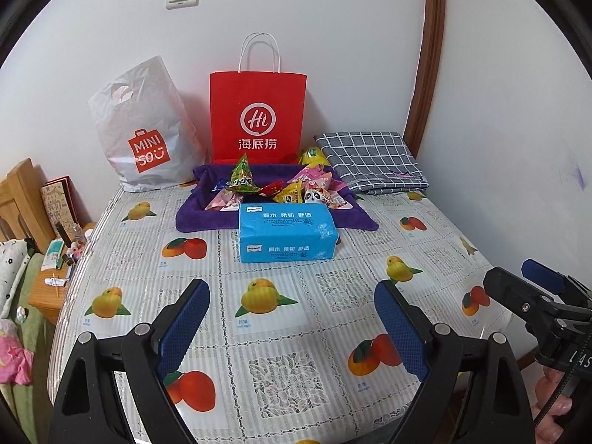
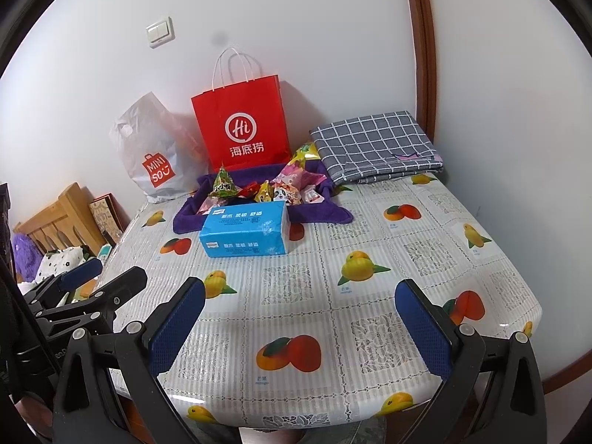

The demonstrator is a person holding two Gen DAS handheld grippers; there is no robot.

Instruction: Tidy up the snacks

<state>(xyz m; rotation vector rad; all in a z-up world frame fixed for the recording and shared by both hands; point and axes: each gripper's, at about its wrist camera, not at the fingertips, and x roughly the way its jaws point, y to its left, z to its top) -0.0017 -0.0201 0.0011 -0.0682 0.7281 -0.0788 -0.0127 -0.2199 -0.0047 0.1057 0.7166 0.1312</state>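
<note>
The snacks (image 1: 281, 188) lie heaped on a purple cloth (image 1: 207, 218) at the far side of the desk (image 1: 303, 318), behind a blue tissue pack (image 1: 286, 231). We hold the left gripper (image 1: 292, 329) and right gripper (image 2: 299, 327) tilted downward over the near edge, jaws wide apart, gripping nothing.

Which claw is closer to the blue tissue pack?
Too close to call: the left claw and right claw both hover open over the near table edge, well short of the blue tissue pack.
</note>
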